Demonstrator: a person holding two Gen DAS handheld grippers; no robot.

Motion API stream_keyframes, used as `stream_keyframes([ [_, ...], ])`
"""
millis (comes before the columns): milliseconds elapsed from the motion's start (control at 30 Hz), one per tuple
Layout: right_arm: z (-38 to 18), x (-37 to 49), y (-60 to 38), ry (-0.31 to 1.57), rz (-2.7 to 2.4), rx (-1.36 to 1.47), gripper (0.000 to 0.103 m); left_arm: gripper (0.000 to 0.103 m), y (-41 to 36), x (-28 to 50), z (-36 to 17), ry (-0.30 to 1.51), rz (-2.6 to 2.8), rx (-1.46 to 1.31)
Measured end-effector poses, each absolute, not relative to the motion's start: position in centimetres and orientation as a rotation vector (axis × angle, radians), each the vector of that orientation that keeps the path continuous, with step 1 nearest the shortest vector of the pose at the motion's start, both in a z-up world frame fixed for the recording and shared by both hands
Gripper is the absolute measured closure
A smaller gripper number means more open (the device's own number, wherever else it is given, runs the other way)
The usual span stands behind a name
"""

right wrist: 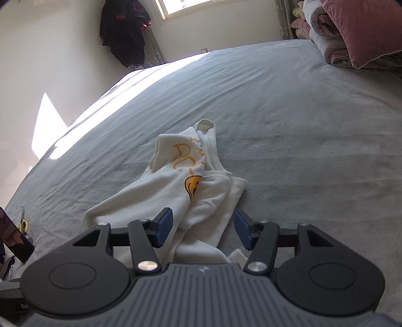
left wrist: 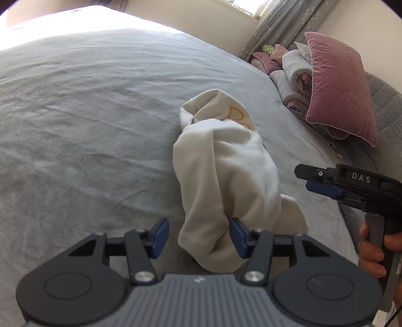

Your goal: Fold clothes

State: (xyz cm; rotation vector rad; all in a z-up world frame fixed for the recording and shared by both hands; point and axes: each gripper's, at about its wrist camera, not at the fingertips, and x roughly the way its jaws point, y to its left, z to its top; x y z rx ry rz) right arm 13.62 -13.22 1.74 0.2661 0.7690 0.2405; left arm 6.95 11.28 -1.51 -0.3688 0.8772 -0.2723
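The left claw is spread wide, its blue pads apart, and the near end of a crumpled white shirt lies in the gap between them; the cloth touches the right-hand pad, but nothing is pinched. From there the shirt runs away from the claw in a bunched heap across the grey bed, with orange lettering showing on its far end. To the right of the heap, in the left wrist view, the right claw comes in from the side, held by a hand on its grip; it sits apart from the shirt here, and from this angle I cannot tell how far its pads stand apart. The right wrist view settles that: the right claw is spread as well, with the shirt lying loosely between and just beyond its pads, the cloth brushing the left-hand pad and clear of the other one. In this view the shirt shows orange letters and a yellow face print, and its ribbed neckline points away toward the middle of the bed. Farther out, at the head of the bed, a pink pillow leans against a rolled grey quilt, with a curtain and window behind them. On the wall across the room a dark coat hangs beside the window, and a patch of sunlight falls on the wall and the far edge of the bed.
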Motion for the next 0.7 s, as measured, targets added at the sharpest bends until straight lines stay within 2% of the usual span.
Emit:
stream_keyframes([
  [367,-2.7,11.1,-15.0,0.829,0.267,0.357,0.045,0.07,10.6,7.1,-1.3,0.845,-0.246,-0.395],
  [567,-2.5,10.1,-14.8,0.809,0.282,0.391,0.045,0.088,10.4,7.5,-1.3,0.839,-0.252,-0.409],
  [633,-2.0,9.5,-14.8,0.804,0.292,0.395,0.045,0.097,10.2,7.5,-1.3,0.834,-0.254,-0.405],
  [700,-1.6,9.0,-14.7,0.803,0.301,0.399,0.045,0.098,9.9,7.4,-1.2,0.82,-0.254,-0.39],
])
